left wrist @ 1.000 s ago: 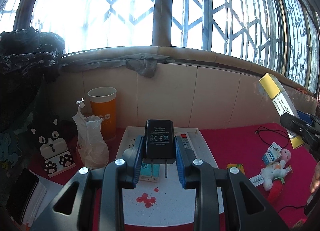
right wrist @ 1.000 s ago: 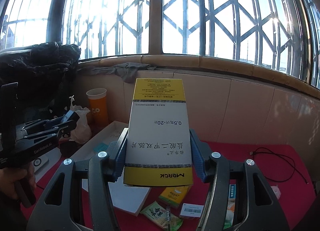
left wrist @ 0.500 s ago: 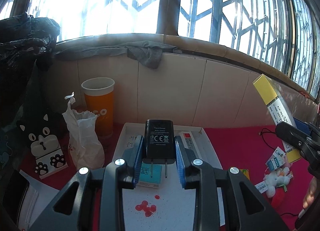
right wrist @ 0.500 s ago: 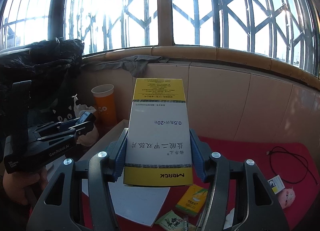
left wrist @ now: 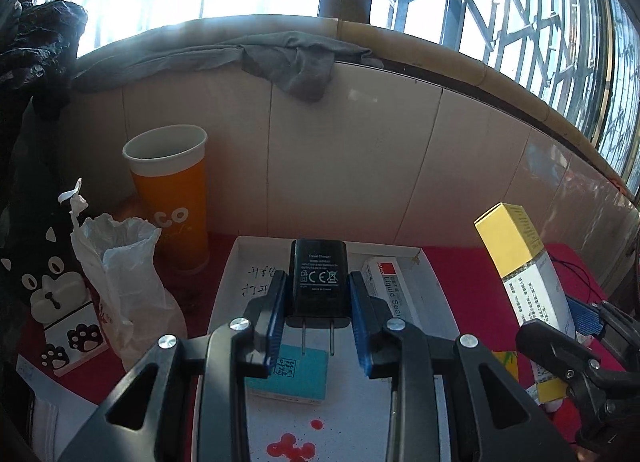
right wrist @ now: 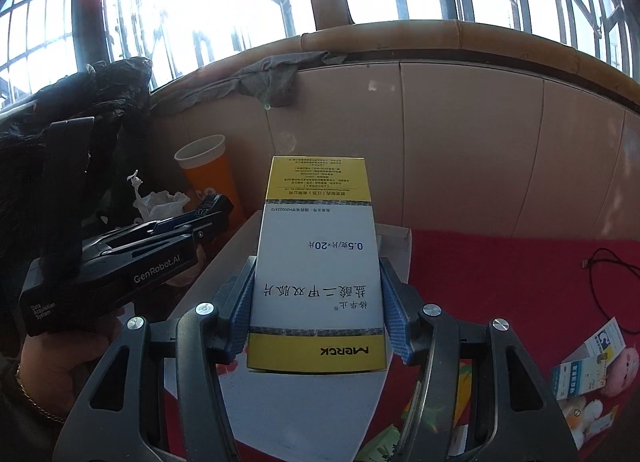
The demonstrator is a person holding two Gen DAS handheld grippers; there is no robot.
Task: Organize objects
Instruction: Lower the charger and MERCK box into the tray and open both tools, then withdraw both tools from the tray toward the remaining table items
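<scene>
My left gripper is shut on a black plug charger and holds it above the white tray. In the tray lie a teal box and a white-and-red tube box. My right gripper is shut on a white-and-yellow medicine box, held upright over the tray's near right side. That box also shows at the right of the left wrist view. The left gripper shows at the left of the right wrist view.
An orange paper cup and a crumpled white bag stand left of the tray. A cat-pattern box sits further left. On the red cloth lie a black cable, small boxes and a doll.
Both grippers have moved forward and closer to the tray and wall, each keeping its hold. The right gripper with the medicine box has come nearer the left gripper.
</scene>
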